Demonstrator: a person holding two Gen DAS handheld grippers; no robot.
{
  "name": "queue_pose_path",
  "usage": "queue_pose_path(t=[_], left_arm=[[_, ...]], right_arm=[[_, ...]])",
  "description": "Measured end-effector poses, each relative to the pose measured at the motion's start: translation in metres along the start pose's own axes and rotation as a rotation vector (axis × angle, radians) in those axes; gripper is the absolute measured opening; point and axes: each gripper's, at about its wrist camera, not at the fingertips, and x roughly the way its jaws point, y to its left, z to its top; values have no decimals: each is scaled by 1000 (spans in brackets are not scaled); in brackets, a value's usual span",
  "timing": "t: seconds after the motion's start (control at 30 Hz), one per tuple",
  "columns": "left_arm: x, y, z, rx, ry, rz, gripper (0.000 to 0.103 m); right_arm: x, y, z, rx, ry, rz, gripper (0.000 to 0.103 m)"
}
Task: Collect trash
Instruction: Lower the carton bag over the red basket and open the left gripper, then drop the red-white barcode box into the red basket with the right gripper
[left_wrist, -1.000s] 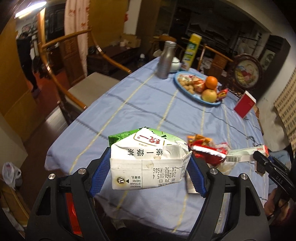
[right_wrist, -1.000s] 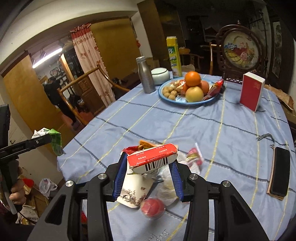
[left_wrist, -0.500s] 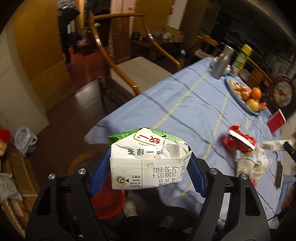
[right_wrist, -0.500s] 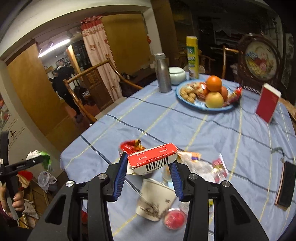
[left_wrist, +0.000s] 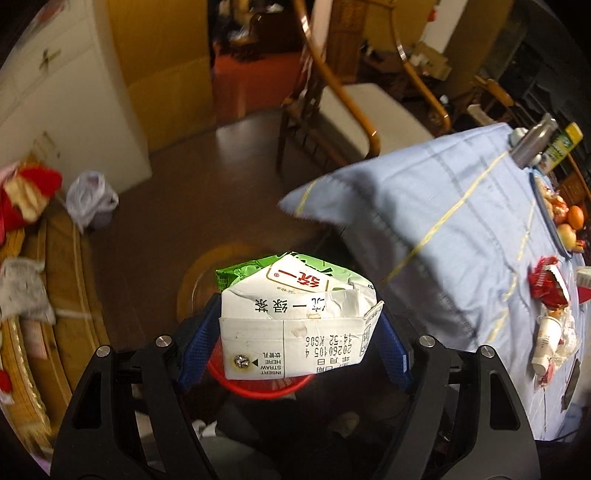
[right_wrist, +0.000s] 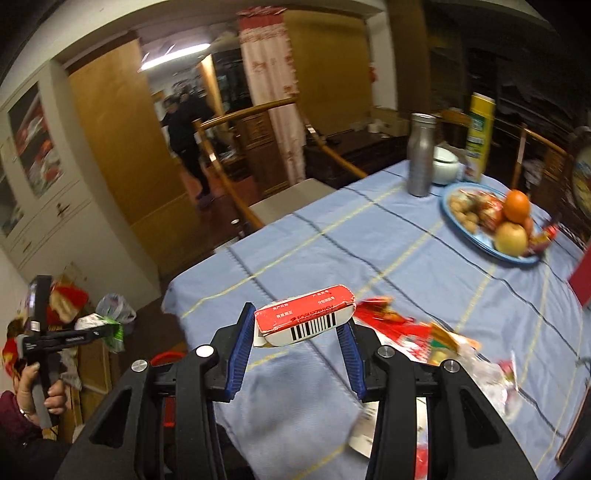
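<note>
Left tool (left_wrist: 295, 328) is gripping a crushed carton (left_wrist: 295, 325) across its sides, blue pads pressed flat against it. The carton is hanging off the bench, over the floor, and a red bin (left_wrist: 258, 386) is showing directly beneath and just behind it, only its rim visible.

Right tool (right_wrist: 297, 332) is clamping a small red-and-white box (right_wrist: 304, 319) between its pads, jaws partway closed to the box's width. It is hovering above the near corner of the bench (right_wrist: 369, 251), not yet over the bin.

Step in hand, by judgement: carrying two picked items to the bin, the carton about ready for release. The next move is calling for the left jaws to open while the carton is centred over the rim. The right tool then needs to be swinging out to its left, past the bench edge, and down to the same spot. The carton is wide against the visible rim, so a miss is possible.

Beyond the right tool, to its right, more litter is lying on the cloth: red wrappers (right_wrist: 391, 317) and a paper cup (left_wrist: 546, 338). Further ahead a fruit plate (right_wrist: 517, 254), a steel flask (right_wrist: 421, 155) and a yellow can (right_wrist: 478, 136) are standing on the blue cloth. A wooden chair (left_wrist: 354, 107) is standing past the bench, with a doorway behind it and dark floor.
</note>
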Motion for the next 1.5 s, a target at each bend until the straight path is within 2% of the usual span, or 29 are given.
queue_pose_path(t=[0.13, 0.2, 0.33, 0.43, 0.53, 0.67, 0.73, 0.8, 0.93, 1.1, 1.23, 1.33, 1.5], left_arm=[[21, 11, -2, -53, 80, 5, 80], [25, 19, -1, -76, 91, 7, 80], [20, 31, 2, -96, 74, 20, 81], [8, 49, 6, -126, 39, 55, 82], [-2, 68, 5, -167, 15, 77, 82], [-20, 95, -4, -204, -17, 149, 83], [-26, 105, -9, -219, -21, 171, 83], [-32, 115, -16, -229, -30, 192, 83], [-38, 123, -20, -222, -52, 231, 83], [-34, 112, -7, -174, -77, 220, 83], [-30, 86, 13, -106, -100, 170, 83], [-25, 53, 30, -21, -115, 124, 83], [-13, -25, 54, 172, -122, 23, 83]], right_arm=[[8, 24, 3, -53, 22, 19, 44], [15, 36, 5, -80, 37, 29, 44], [30, 61, 7, -123, 77, 85, 44], [50, 92, 7, -186, 138, 172, 44], [73, 135, 1, -285, 202, 251, 44], [101, 198, -9, -416, 284, 355, 46], [112, 221, -11, -455, 312, 395, 50], [119, 241, -9, -474, 316, 425, 64], [120, 263, 1, -501, 291, 445, 66], [118, 257, 18, -492, 255, 388, 68], [109, 226, 22, -446, 216, 316, 71], [96, 192, 26, -380, 177, 243, 73], [67, 119, 20, -217, 127, 93, 74]])
